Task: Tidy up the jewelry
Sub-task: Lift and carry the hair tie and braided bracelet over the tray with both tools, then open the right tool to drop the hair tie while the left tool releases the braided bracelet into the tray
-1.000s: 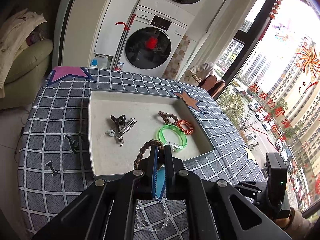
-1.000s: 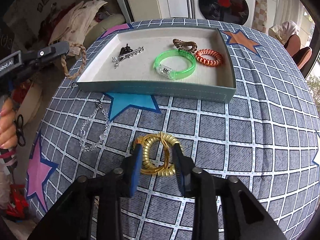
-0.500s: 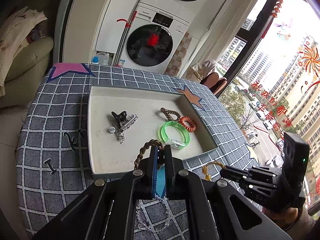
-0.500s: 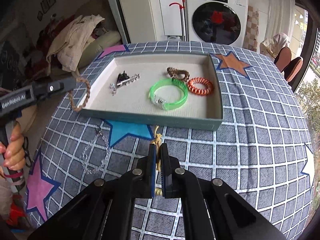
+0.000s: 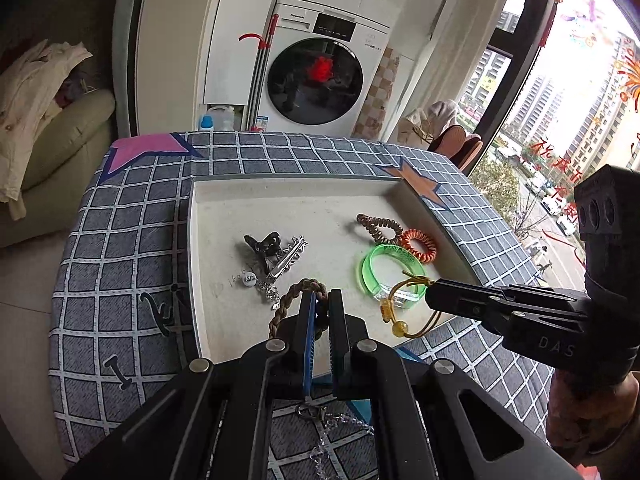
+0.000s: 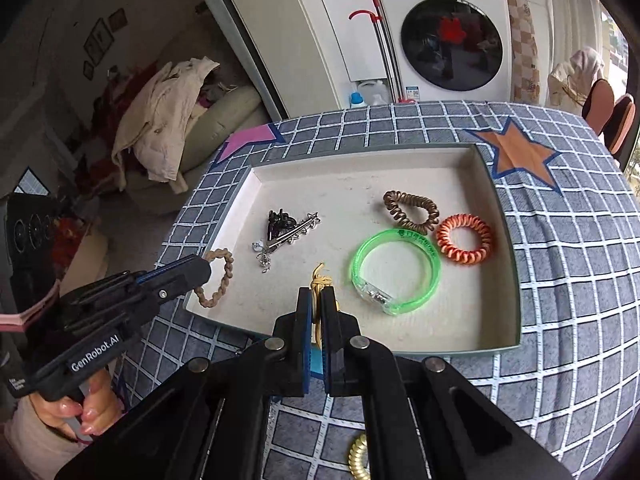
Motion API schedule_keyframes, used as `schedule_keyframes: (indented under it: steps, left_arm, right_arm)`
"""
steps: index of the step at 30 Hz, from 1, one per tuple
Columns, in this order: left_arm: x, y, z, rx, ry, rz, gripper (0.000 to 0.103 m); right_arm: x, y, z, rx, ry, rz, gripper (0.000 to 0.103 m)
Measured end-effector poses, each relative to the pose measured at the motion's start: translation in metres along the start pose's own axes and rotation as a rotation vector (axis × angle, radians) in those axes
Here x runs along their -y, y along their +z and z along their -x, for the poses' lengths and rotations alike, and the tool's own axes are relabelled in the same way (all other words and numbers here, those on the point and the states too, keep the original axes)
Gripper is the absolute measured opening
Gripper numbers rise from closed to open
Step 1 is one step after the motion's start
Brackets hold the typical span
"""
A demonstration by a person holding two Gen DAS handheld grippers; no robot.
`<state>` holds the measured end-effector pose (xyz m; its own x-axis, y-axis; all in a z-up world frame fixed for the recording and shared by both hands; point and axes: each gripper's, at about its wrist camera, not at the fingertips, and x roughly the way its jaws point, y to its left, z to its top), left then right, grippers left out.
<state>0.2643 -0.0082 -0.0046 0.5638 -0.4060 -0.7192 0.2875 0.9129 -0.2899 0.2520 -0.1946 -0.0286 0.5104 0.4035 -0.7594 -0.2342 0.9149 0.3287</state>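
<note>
Across a grey checked tablecloth [image 6: 568, 280], the left gripper [image 5: 319, 304] pinches a brown braided loop [image 6: 218, 278] and the right gripper [image 6: 316, 302] pinches a yellow beaded cord bracelet [image 5: 404, 312], both hanging above the shallow white tray [image 6: 472, 320], apparently for dropping inside.

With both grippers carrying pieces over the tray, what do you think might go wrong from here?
The right gripper pinches only the thin cord of the yellow bead bracelet, so it might slip early. Dropped there, it may tangle with the green bangle. The left gripper holds the braided band close beside it; the two grippers might collide.
</note>
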Motion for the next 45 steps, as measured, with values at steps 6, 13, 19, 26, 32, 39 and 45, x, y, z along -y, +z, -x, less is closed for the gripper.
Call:
schedule_keyframes:
  steps: [6, 13, 19, 26, 32, 39, 45]
  left_arm:
    - [0.001, -0.003, -0.033, -0.084, 0.027, -0.037, 0.026]
    - [0.004, -0.005, -0.060, -0.122, 0.103, -0.079, 0.026]
    - [-0.002, -0.006, -0.077, -0.128, 0.170, -0.066, 0.026]
    - [0.000, -0.002, -0.085, -0.092, 0.245, -0.084, 0.026]
    - [0.002, -0.003, -0.084, -0.084, 0.256, -0.083, 0.026]
    - [0.003, -0.005, -0.079, -0.079, 0.259, -0.079, 0.026]
    - [0.009, -0.004, -0.070, -0.052, 0.252, -0.096, 0.026]
  right_arm:
    - [0.006, 0.000, -0.041, -0.071, 0.007, -0.043, 0.004]
    - [0.026, 0.002, -0.062, -0.089, -0.072, -0.069, 0.004]
    - [0.043, 0.008, -0.064, -0.066, -0.163, -0.069, 0.004]
    - [0.054, 0.016, -0.067, -0.044, -0.243, -0.068, 0.004]
    - [0.051, 0.011, -0.066, -0.046, -0.258, -0.044, 0.006]
    - [0.049, 0.008, -0.056, -0.026, -0.237, -0.059, 0.044]
    - [0.047, 0.007, -0.044, -0.006, -0.214, -0.073, 0.050]
